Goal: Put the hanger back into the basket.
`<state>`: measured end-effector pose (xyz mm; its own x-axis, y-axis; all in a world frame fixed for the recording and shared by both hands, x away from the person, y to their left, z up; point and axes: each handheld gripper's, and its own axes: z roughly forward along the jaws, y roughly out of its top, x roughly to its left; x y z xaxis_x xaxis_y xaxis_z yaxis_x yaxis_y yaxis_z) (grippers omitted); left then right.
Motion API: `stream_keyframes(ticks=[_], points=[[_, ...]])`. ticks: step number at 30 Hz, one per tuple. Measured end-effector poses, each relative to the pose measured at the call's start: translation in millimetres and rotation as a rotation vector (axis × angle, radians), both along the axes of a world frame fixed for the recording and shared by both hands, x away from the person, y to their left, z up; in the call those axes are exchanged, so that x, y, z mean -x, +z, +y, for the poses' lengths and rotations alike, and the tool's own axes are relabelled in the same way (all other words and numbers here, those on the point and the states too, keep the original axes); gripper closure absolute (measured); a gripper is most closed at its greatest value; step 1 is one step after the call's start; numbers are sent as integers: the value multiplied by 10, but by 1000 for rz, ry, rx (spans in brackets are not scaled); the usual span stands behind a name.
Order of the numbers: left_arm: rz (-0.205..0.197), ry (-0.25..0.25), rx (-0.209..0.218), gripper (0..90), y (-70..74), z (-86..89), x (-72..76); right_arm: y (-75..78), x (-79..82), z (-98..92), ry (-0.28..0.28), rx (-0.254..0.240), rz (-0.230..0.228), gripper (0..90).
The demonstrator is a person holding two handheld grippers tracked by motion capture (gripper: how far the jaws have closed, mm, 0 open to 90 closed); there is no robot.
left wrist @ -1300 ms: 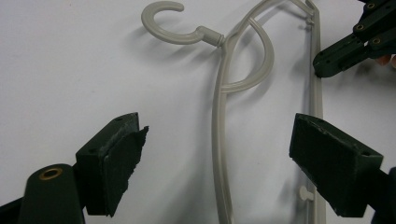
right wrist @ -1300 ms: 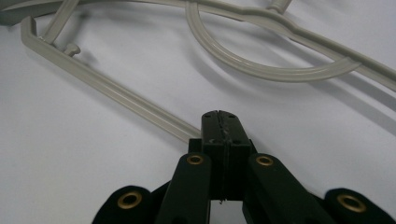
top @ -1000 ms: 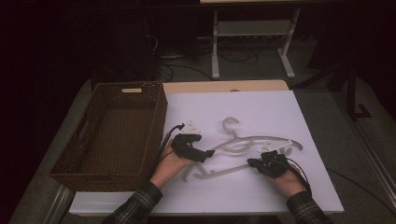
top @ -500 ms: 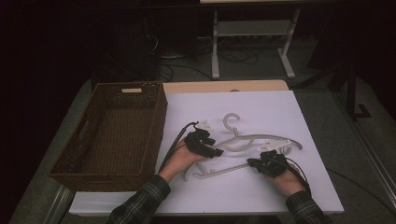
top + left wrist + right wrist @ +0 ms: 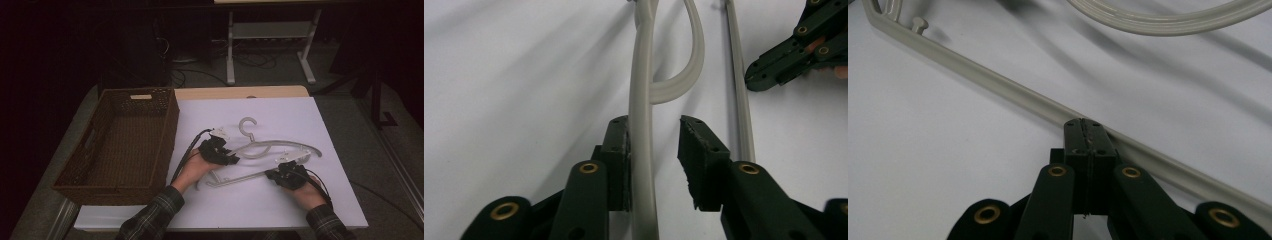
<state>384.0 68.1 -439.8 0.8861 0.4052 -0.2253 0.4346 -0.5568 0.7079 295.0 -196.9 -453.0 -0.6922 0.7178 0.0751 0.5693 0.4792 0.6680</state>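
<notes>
A pale grey plastic hanger [image 5: 280,146] lies flat on the white table sheet, its hook pointing away from me. My left gripper [image 5: 231,159] is at the hanger's left shoulder. In the left gripper view its jaws have just been closing around the hanger's arm [image 5: 641,100]. The left gripper [image 5: 654,135] has one pad touching that arm, while a gap remains at the other pad. My right gripper [image 5: 272,174] rests at the hanger's lower bar. Its jaws [image 5: 1086,131] are shut together with nothing between them, the tip against the bar [image 5: 978,77]. The right gripper [image 5: 794,50] also appears farther off in the left gripper view.
A dark brown wicker basket [image 5: 165,130] stands at the left of the table, close to my left hand. The white sheet [image 5: 280,210] covers the table in front of me. A metal stand [image 5: 270,45] is on the floor beyond the far edge.
My left gripper has slid right onto the hanger's shoulder and its jaws have narrowed around the arm. The right gripper and the hanger have stayed put.
</notes>
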Motion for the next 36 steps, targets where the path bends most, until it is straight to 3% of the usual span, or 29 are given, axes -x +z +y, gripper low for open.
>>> stream_keyframes(ticks=[13,25,33,36], points=[[-2,9,40,805,82,18,34,-2,3,2,0,2,-5,897],[-39,33,25,816,124,9,98,6,9,-7,9,3,-10,895],[-66,67,34,820,212,47,134,157,75,-113,-1,-100,-59,832],[-73,77,44,820,243,72,143,199,115,-145,8,-119,-67,712]])
